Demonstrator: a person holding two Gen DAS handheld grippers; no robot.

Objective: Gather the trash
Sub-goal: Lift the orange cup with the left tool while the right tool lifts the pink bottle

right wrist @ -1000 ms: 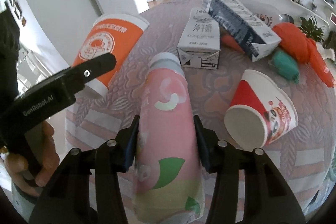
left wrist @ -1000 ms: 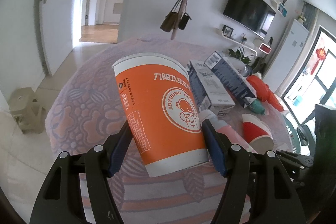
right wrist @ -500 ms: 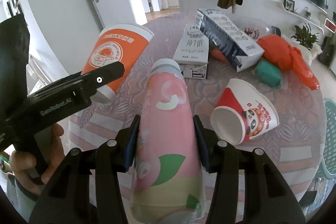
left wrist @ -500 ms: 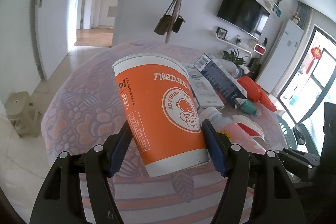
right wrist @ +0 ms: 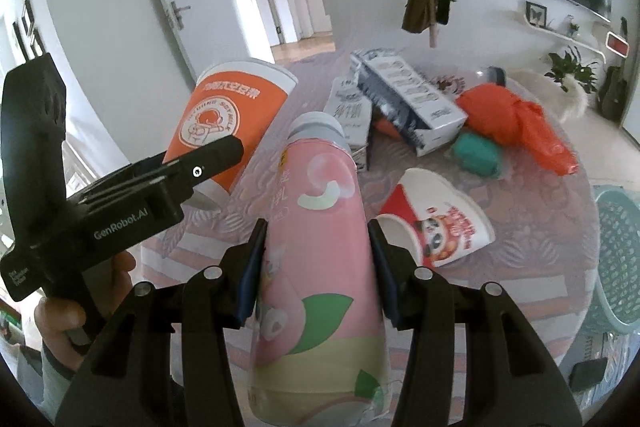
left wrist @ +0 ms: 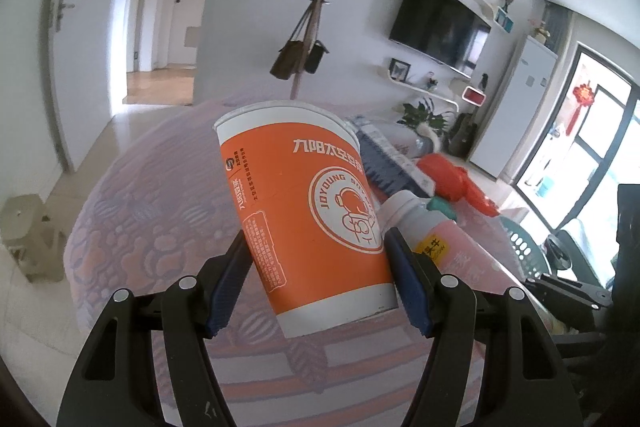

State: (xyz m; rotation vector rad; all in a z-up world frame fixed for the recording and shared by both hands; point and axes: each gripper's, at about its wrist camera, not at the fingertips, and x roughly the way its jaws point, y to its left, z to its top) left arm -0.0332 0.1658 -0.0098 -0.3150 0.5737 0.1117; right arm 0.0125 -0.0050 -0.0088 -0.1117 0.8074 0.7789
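My left gripper point(left wrist: 316, 287) is shut on an orange paper cup point(left wrist: 304, 211) and holds it above the patterned round table point(left wrist: 140, 211). My right gripper point(right wrist: 316, 271) is shut on a pink bottle point(right wrist: 320, 247) with a grey cap, also held above the table. The orange cup point(right wrist: 228, 123) and the left gripper point(right wrist: 168, 179) show at the left of the right wrist view. The pink bottle point(left wrist: 440, 243) shows just right of the cup in the left wrist view.
On the table lie a red-and-white paper cup point(right wrist: 436, 227) on its side, two milk cartons point(right wrist: 408, 103), an orange plastic bag point(right wrist: 516, 123) and a teal object point(right wrist: 478, 155). A teal mesh basket point(right wrist: 620, 259) stands off the table's right edge.
Both grippers have lifted higher with the cup and the bottle; the table and the trash on it have dropped lower and farther away in both views.
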